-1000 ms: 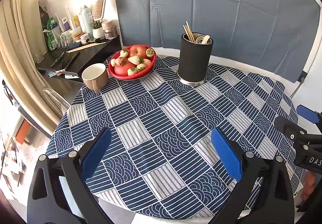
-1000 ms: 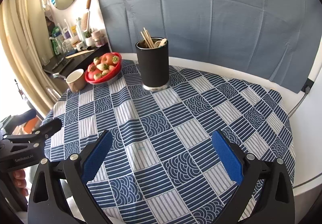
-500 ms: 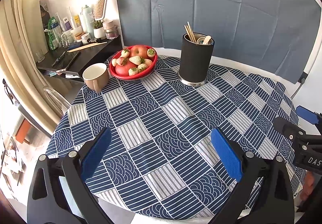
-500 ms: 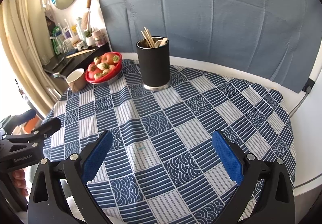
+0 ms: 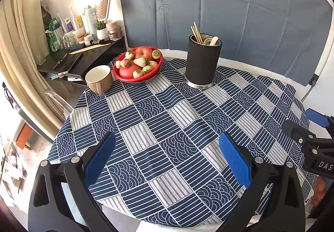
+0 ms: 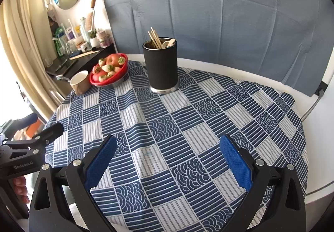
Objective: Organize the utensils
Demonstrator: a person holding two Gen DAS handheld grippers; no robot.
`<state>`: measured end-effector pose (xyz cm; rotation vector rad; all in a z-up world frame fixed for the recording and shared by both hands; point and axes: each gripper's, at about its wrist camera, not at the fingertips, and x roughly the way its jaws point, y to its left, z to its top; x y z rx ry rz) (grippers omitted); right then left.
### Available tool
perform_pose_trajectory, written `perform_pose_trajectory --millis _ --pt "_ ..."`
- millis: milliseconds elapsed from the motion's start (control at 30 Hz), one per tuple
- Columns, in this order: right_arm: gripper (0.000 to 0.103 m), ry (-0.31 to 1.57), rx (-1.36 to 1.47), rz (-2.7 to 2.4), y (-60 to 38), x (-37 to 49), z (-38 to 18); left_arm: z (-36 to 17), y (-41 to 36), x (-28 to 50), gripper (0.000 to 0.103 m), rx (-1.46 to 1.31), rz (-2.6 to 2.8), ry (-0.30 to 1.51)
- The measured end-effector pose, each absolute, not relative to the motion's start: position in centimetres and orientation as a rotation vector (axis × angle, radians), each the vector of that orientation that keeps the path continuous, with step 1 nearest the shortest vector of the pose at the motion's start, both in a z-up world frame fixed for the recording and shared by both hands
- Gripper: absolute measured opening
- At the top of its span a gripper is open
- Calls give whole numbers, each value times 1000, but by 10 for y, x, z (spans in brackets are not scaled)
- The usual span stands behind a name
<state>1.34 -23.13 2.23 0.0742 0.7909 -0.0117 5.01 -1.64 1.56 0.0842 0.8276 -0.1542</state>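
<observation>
Round table w/ blue-and-white patterned cloth [image 5: 167, 119], grey fabric backdrop [image 6: 208, 13] behind. Black cylindrical utensil holder [image 5: 202, 60] stands upright at far side, wooden chopsticks [image 5: 196, 32] and a spoon inside. Red fruit bowl [image 5: 137, 64] and beige mug [image 5: 99, 79] to its left. Left gripper [image 5: 167, 156] and right gripper [image 6: 168, 156]: jaws apart, nothing held, over near edge.

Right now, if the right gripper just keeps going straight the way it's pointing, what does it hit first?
Probably the patterned tablecloth: the right gripper, open and empty, tilts down toward bare cloth. The black utensil holder stands farther on, slightly left; depth is unclear.
</observation>
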Motion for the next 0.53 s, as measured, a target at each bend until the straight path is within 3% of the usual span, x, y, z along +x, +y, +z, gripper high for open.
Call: perform_pose_trajectory --millis 533 --pt "95 792 72 -13 -231 13 22 20 -16 47 97 80 -172 800"
